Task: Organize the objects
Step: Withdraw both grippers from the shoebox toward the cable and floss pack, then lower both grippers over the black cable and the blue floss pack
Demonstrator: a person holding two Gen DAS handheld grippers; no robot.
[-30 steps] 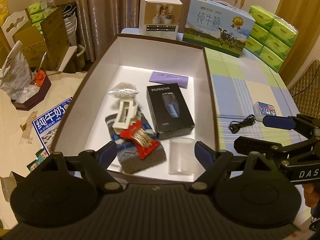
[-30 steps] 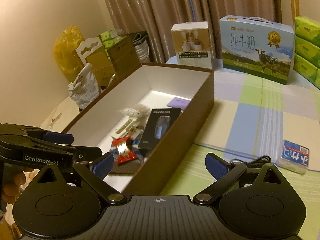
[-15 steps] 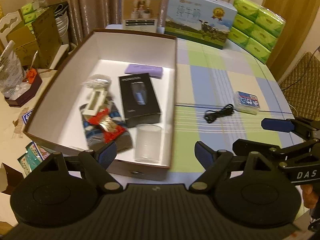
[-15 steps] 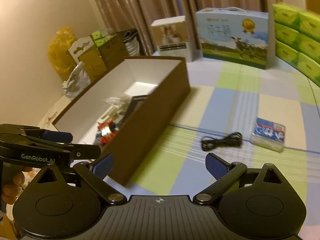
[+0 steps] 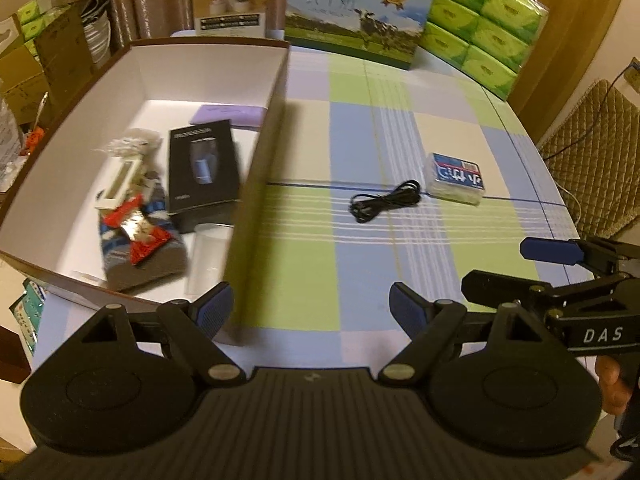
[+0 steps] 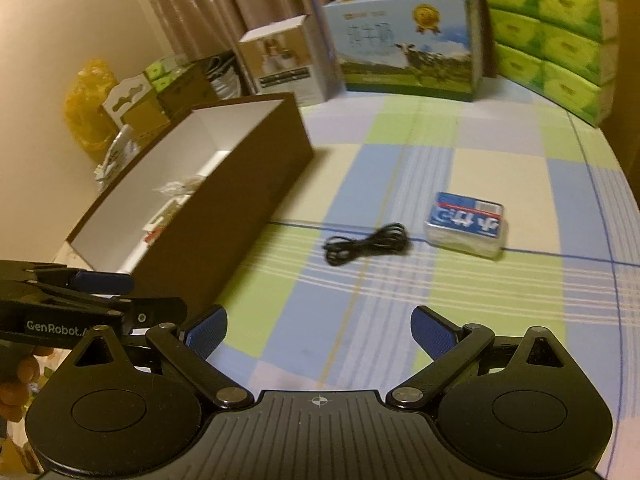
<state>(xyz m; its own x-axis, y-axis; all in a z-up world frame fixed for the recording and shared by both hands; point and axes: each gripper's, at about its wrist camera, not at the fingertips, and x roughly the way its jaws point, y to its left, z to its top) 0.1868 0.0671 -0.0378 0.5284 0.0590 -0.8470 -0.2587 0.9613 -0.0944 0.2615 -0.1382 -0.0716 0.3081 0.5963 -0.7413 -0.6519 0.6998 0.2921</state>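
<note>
A brown box with a white inside (image 5: 276,92) (image 6: 248,184) stands at the table's left. It holds a black product box (image 5: 202,170), a knitted sock (image 5: 148,248), a red wrapper (image 5: 140,236), a clear cup (image 5: 210,256), a purple pack (image 5: 230,114) and a cream holder (image 5: 120,186). A coiled black cable (image 5: 386,202) (image 6: 366,244) and a blue tissue pack (image 5: 456,178) (image 6: 466,220) lie on the checked tablecloth. My left gripper (image 5: 310,310) is open and empty near the box's front right corner. My right gripper (image 6: 320,330) is open and empty, short of the cable.
A milk carton box (image 5: 360,14) (image 6: 404,44), a small white box (image 5: 230,0) (image 6: 284,64) and stacked green tissue packs (image 5: 484,28) (image 6: 552,44) line the table's far side. Cardboard boxes and bags (image 5: 36,60) stand left of the table. A quilted chair (image 5: 596,152) is at the right.
Both grippers have swung right, away from the box and toward the open tablecloth. The cable and tissue pack now sit nearer the centre of both views. Both stay open.
</note>
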